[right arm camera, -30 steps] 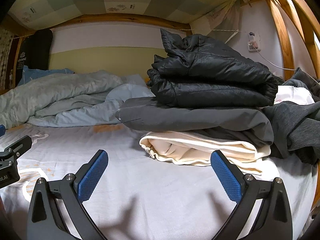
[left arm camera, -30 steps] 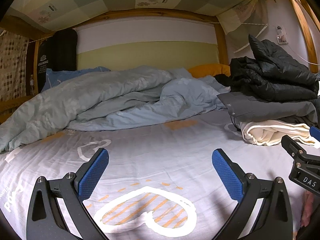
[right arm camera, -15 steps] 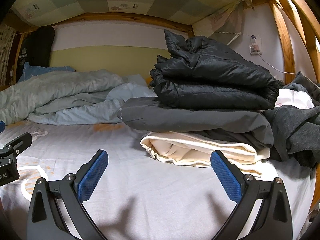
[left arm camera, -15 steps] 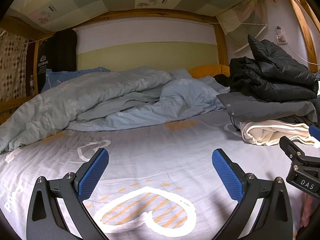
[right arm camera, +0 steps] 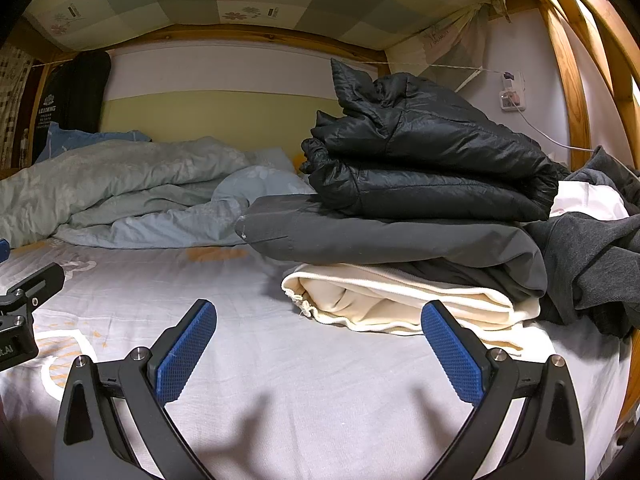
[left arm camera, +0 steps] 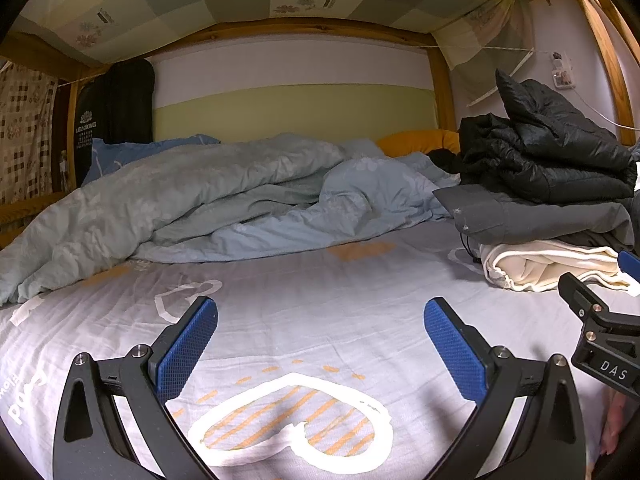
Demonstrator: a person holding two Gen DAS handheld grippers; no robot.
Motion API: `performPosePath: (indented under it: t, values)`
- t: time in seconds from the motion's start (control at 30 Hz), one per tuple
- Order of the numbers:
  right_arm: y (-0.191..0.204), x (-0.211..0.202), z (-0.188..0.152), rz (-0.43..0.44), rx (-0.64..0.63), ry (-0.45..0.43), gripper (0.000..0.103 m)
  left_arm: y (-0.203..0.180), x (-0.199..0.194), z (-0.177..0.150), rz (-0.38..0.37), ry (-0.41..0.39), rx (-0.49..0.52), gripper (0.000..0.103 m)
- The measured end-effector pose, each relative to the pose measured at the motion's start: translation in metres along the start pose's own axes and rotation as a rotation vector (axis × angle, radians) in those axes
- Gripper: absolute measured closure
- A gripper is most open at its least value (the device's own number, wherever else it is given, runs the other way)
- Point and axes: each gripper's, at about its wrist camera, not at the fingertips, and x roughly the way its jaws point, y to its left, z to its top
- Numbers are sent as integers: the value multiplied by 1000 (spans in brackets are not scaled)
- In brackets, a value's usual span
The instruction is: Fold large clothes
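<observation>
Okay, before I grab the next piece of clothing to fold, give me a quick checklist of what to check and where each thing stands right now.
1. Left gripper open, holding nothing: ok.
2. Right gripper open, holding nothing: ok.
3. Bare bedsheet ahead for folding: ok.
4. Stack steady: black puffer jacket on grey garment on cream garment: ok; the puffer sits lumpy.
5. Unfolded dark grey garment right of the stack, within reach: cannot tell.
6. Rumpled blue duvet stays behind the folding area: ok.
</observation>
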Motion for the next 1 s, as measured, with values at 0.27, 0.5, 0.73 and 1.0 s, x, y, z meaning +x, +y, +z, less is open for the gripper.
performPosePath:
  t: [0.27, 0.5, 0.73, 1.0]
  values:
    - [0, 0, 0, 0, -6, 3, 0, 0, 0, 0, 1, 0, 3, 0]
    - [1, 1, 0, -2, -15, 2, 0, -1, 1, 0, 1, 1, 1, 0]
    - [1, 2, 0, 1, -21, 3, 0, -1, 1, 0, 1, 7, 4, 0]
    - [1, 2, 0, 0, -24, 5, 0, 0, 1, -1, -1, 9, 5, 0]
